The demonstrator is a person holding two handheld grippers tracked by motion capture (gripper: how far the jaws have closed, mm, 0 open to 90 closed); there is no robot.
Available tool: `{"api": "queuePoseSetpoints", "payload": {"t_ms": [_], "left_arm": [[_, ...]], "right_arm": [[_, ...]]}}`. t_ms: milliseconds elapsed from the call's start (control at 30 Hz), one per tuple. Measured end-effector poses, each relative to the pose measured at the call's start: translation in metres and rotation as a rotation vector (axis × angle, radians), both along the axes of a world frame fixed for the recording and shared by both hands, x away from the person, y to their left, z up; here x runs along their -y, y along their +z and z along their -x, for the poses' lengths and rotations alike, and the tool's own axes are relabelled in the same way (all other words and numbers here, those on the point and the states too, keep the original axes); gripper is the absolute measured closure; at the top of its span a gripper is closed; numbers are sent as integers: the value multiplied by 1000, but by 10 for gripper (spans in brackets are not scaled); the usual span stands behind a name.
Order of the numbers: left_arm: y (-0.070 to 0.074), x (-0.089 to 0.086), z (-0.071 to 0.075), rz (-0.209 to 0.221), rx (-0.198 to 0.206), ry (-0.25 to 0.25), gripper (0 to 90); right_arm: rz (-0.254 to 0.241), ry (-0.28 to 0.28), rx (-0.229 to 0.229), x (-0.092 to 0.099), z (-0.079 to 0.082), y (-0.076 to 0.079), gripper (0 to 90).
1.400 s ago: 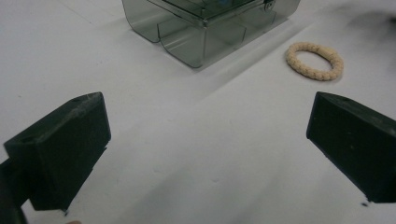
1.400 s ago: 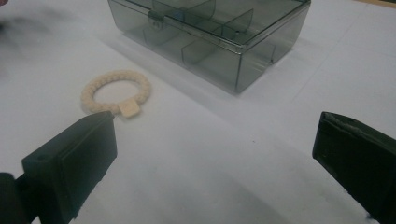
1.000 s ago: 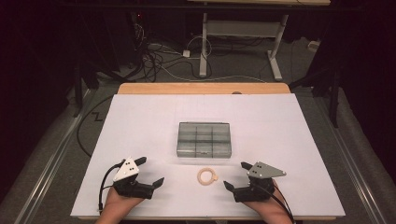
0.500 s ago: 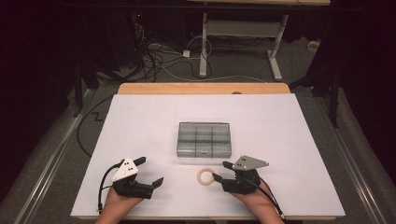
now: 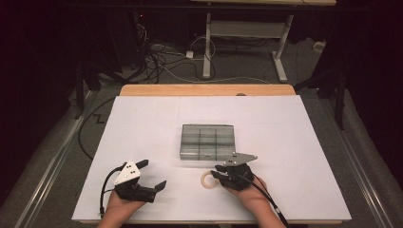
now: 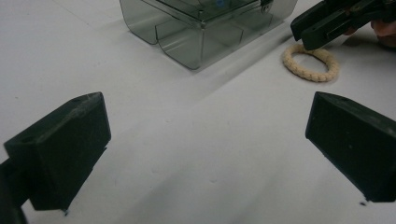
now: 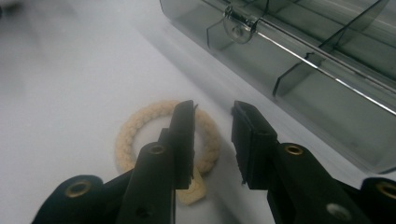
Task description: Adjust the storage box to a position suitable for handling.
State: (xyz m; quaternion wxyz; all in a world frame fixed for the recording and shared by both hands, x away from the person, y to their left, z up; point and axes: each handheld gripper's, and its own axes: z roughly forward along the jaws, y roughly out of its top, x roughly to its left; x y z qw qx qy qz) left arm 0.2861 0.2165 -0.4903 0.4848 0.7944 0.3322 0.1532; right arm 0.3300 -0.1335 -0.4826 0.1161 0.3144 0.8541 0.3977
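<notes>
A cream braided ring [image 5: 207, 179] lies flat on the white table sheet [image 5: 294, 142], just in front of a clear grey compartment box [image 5: 206, 141]. My right gripper [image 5: 216, 172] is low over the ring's right side. In the right gripper view its jaws [image 7: 212, 109] have just been closing. They straddle the ring [image 7: 135, 126] at its right rim, and a gap still shows beside each pad. My left gripper [image 5: 153, 173] rests at the front left, open wide and holding nothing. The left gripper view [image 6: 205, 126] looks past bare sheet to the ring [image 6: 311, 63] and the right gripper [image 6: 306, 30].
The box [image 7: 303, 60] has a small latch on its near side and dividers inside, and it sits close behind the ring. A wooden table edge [image 5: 204, 89] borders the sheet at the back. Cables and desk legs lie on the floor beyond.
My right gripper has slid left from the front right to the ring, and its jaws have narrowed around the ring's rim. The left gripper has stayed put.
</notes>
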Motion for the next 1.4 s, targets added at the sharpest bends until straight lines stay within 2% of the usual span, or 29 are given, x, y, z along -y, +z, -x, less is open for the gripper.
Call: {"api": "queuePoseSetpoints", "payload": {"t_ms": [100, 200, 433, 667, 767, 1000, 1200, 1400], "left_arm": [[0, 0, 0, 0, -1, -1, 0], [0, 0, 0, 0, -1, -1, 0], [0, 0, 0, 0, -1, -2, 0], [0, 0, 0, 3, -1, -1, 0], [0, 0, 0, 6, -2, -2, 0], [0, 0, 0, 9, -1, 0, 0], [0, 0, 0, 8, -3, -2, 0], [0, -1, 0, 12, -3, -1, 0]], "right_arm": [[23, 7, -9, -2, -1, -3, 740], [24, 8, -8, -2, -2, -3, 776], [46, 16, 13, -4, 1, -3, 858], [28, 12, -4, -2, -1, -3, 883], [4, -2, 0, 2, 0, 0, 885], [-11, -18, 29, 19, 8, 12, 885], [-17, -49, 55, 42, 17, 20, 885], [-27, -99, 53, 68, 25, 19, 885]]}}
